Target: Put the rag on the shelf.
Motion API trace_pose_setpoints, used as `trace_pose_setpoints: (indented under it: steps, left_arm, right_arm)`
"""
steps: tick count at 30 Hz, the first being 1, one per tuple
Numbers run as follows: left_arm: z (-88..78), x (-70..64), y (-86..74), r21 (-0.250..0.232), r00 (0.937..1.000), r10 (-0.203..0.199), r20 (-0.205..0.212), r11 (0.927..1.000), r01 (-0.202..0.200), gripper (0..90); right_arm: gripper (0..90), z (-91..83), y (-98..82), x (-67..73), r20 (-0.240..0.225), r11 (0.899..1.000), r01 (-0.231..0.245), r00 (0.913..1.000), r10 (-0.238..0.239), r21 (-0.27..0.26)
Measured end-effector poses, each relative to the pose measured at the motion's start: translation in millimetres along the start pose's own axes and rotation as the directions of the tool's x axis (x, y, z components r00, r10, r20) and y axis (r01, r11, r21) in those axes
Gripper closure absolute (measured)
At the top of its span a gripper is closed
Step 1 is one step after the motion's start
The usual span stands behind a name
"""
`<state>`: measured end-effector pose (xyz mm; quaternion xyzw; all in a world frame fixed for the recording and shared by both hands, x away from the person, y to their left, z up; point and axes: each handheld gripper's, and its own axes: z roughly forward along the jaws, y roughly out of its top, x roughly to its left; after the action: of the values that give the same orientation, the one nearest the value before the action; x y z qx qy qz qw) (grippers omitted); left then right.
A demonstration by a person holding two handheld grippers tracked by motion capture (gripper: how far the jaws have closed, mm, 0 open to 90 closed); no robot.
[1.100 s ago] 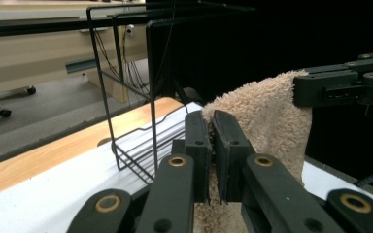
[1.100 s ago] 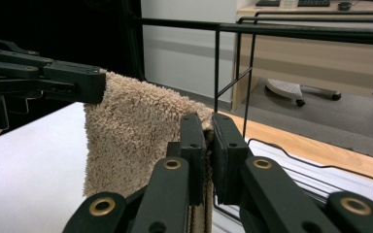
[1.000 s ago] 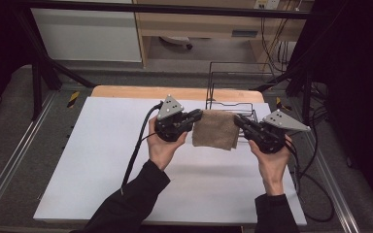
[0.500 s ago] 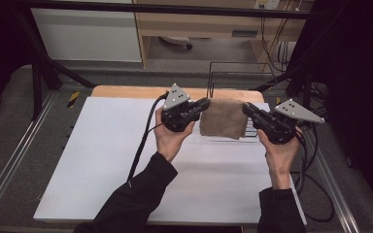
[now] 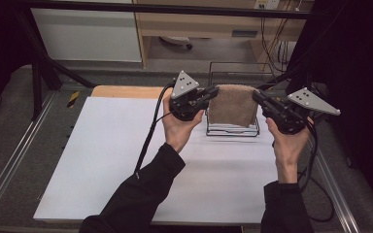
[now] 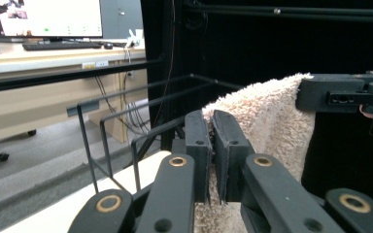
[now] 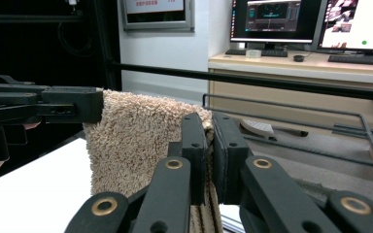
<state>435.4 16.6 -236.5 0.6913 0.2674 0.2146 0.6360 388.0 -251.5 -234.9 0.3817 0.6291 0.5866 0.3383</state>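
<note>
A folded tan towel [image 5: 233, 104] hangs in the air between my two grippers, above the black wire rack [image 5: 233, 130]. My left gripper [image 5: 214, 91] is shut on the towel's upper left corner and my right gripper [image 5: 256, 95] is shut on its upper right corner. In the left gripper view the towel [image 6: 272, 121] is pinched between the left gripper's [image 6: 211, 141] jaws, and the right gripper's black jaw shows at the far corner. In the right gripper view the towel [image 7: 136, 141] drapes down from the right gripper [image 7: 209, 145].
The white tabletop [image 5: 92, 160] stretches left and toward the person, with a wooden strip [image 5: 126, 91] at its far edge. The rack's upright wires [image 6: 107, 141] stand behind the towel. A black frame bar [image 7: 272, 82] crosses beyond the table; desks with monitors stand farther off.
Both hands have risen and moved toward the table's far side, carrying the towel from low over the table to above the wire rack. The grip on both corners is unchanged.
</note>
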Motion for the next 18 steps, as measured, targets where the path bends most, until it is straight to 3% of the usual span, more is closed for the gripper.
trace_pose_setpoints:
  steps: [18]
  left_arm:
    - [21.5, 0.5, 38.2, -0.051, 0.9998, 0.016, -0.006, 0.9985, -0.017, 85.5]
  right_arm:
    - [84.9, 2.8, 38.0, -16.1, 0.054, 0.998, 0.017, 0.9984, -0.014, -0.054]
